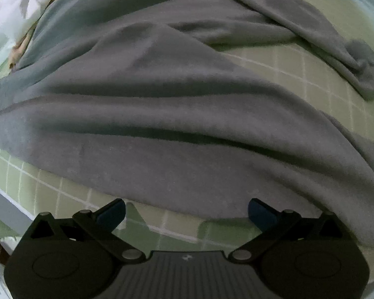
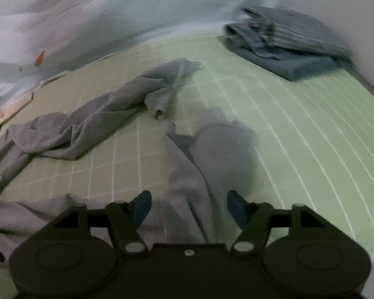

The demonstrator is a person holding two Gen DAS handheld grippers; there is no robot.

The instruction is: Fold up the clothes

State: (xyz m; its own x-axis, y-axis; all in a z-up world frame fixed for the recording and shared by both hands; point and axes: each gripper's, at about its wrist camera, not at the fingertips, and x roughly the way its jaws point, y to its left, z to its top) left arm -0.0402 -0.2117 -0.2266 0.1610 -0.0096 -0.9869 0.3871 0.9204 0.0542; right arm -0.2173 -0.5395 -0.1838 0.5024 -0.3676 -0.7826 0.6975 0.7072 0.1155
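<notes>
The green gridded mat [image 2: 299,129] covers the counter, with bare squares running wide to the right of the right wrist view and a narrower bare strip along the near edge in the left wrist view. On it lies the grey garment [image 1: 162,114], its long axis stretched across the left wrist view from left to right, a sleeve [image 1: 319,37] trailing off toward the upper right. In the right wrist view, rumpled parts of it run diagonally toward the far wall. A folded blue pile [image 2: 286,47] sits well apart at the far right corner. The left gripper [image 1: 186,211] hangs over the garment's near hem, jaws spread wide, nothing between them. The right gripper [image 2: 189,206] has jaws parted over a blurred fold, not pressing it.
</notes>
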